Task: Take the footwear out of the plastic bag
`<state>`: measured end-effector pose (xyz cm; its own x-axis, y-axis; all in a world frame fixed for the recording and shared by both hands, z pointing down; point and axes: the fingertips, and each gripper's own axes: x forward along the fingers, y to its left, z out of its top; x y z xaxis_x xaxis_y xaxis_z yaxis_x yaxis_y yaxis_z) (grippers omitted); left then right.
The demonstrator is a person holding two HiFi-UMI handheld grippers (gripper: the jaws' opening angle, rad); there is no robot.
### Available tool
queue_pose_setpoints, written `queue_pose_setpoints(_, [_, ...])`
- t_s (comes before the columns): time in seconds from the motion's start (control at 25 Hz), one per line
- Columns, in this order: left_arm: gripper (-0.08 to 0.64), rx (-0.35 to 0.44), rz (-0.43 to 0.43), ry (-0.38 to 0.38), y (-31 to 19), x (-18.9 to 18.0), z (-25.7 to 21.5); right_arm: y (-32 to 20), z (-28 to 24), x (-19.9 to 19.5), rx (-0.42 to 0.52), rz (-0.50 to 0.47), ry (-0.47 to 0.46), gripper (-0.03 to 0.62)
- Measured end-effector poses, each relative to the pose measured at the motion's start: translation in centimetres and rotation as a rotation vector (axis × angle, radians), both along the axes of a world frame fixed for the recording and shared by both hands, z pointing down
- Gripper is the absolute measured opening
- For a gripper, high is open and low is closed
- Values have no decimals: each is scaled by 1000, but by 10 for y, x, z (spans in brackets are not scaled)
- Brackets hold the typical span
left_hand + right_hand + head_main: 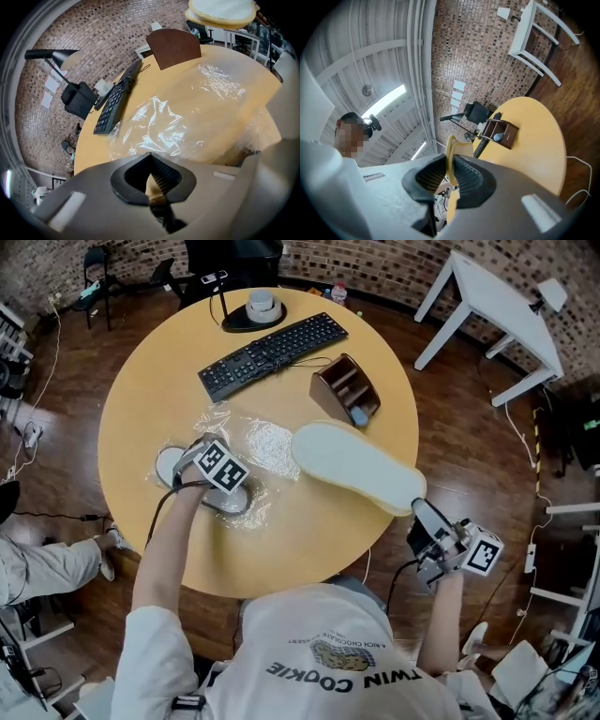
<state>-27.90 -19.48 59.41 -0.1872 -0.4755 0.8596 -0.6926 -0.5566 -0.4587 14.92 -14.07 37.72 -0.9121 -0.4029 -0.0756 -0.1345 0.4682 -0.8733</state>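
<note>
A large cream slipper (352, 465) hangs sole-up over the right part of the round yellow table (141, 390), clear of the bag. My right gripper (420, 514) is shut on its near end, and the slipper's thin edge (450, 143) is squeezed between the pads. The crumpled clear plastic bag (267, 442) lies flat on the table. My left gripper (208, 491) points down onto the bag's left end and is shut on the plastic (187, 122). A second pale shoe (170, 465) lies beside that gripper, partly hidden by it.
A black keyboard (272, 354) and a brown wooden organizer (347, 390) sit behind the bag. A desk lamp's base (253, 315) stands at the far edge. A white table (497, 306) stands on the floor to the right.
</note>
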Motion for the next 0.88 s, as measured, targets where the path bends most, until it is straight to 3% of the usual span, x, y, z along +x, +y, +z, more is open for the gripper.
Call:
queue_pose_setpoints(0.44, [3,14,-2,40,-2,1,1,-37,25,-107,5,-69,32,57])
queue_pose_setpoints(0.88, [3,31,2,64,-3,-2,0,-63,63,-202,-87,-105,-77,57])
